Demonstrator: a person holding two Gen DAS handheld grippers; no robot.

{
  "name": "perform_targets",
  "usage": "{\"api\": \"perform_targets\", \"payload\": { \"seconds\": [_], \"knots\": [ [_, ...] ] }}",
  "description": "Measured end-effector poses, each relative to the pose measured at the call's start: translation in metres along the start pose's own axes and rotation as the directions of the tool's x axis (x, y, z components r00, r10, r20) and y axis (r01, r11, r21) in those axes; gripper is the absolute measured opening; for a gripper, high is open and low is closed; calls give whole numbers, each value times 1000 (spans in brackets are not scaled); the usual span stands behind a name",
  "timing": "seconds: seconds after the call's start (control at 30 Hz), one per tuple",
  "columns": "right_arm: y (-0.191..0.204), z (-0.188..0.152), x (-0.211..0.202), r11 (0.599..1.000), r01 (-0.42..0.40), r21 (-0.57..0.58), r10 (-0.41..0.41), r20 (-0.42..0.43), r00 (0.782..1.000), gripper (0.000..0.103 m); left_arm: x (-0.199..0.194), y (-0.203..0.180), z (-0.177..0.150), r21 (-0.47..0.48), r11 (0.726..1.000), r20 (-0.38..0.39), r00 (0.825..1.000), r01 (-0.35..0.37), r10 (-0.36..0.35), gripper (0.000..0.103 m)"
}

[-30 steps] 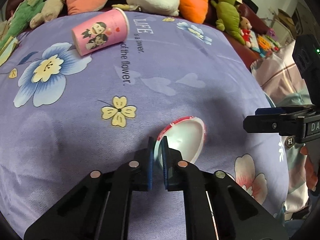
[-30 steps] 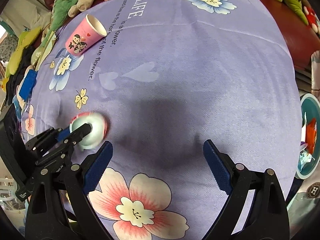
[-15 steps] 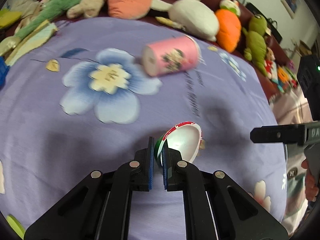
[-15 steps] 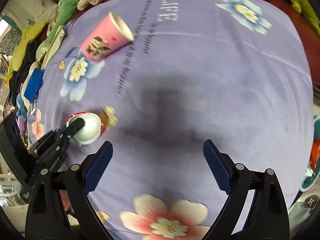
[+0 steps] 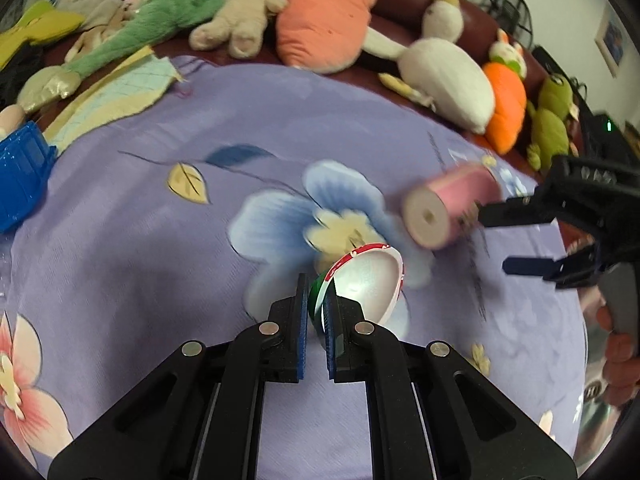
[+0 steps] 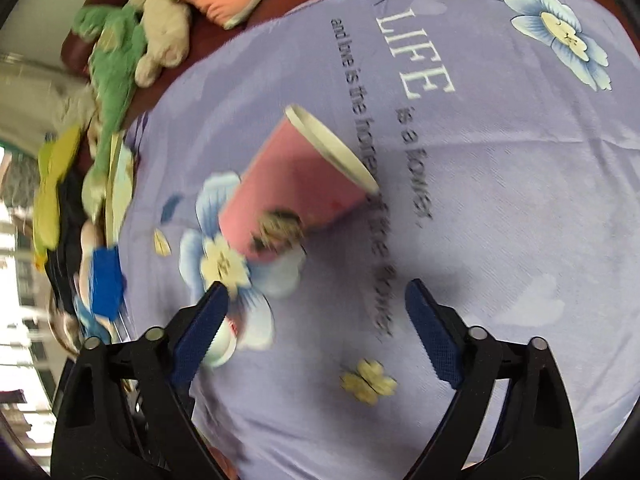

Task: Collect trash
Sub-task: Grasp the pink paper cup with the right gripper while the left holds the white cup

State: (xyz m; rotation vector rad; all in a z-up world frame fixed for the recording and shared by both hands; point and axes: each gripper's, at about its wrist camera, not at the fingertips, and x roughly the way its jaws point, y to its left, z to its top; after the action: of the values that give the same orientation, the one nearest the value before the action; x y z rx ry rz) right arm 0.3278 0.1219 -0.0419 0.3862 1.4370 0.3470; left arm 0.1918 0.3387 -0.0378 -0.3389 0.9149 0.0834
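Right gripper [image 6: 316,316] wide, jaws just closing a little, nothing between the pads yet; pointed down at the pink paper cup [image 6: 296,184] lying on its side just ahead, rim away to the right, base nearer the left pad. Left gripper [image 5: 316,312] clamped tight on the rim of a small red-and-white cup [image 5: 368,284], carried above the cloth, low and left of the right gripper.

Largest first: purple flowered blanket [image 6: 500,184], soft and creased, filling the space ahead of both grippers. Plush toys [image 5: 324,20] in a row along the far edge, well beyond the pink cup. Blue basket [image 5: 24,184] far off to the left of the left gripper.

Best approach, by judgement: straddle the pink cup across its mid-body, pads on opposite walls, squeeze gently since thin paper crushes and a round side rolls on soft fabric. Open blanket on every side of the cup, so plenty of room to descend; only the left gripper and its cup to keep clear of.
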Motion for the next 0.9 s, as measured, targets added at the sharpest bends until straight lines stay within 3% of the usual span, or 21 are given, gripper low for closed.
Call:
{"api": "perform_targets", "payload": {
  "seconds": [0.2,0.4,0.67,0.8,0.9],
  "knots": [
    [4,15,18,996,-21,87,19,29,999,77,14,16,17,-56,998,-2,1000,1,-1,8],
    [11,34,29,994,-25,108,21,39,999,77,29,13,25,-44,999,-23,1000,-10,9,8],
    [20,51,43,997,-69,21,68,40,997,66,37,2,27,-19,1000,-32,999,-13,12,8],
    [19,58,51,992,-128,-15,128,-4,992,62,41,-2,25,-14,1000,-39,999,-19,19,8],
    [23,58,45,993,-81,-83,84,28,996,60,42,-4,22,-18,1000,-43,999,-22,22,8]
  ]
}}
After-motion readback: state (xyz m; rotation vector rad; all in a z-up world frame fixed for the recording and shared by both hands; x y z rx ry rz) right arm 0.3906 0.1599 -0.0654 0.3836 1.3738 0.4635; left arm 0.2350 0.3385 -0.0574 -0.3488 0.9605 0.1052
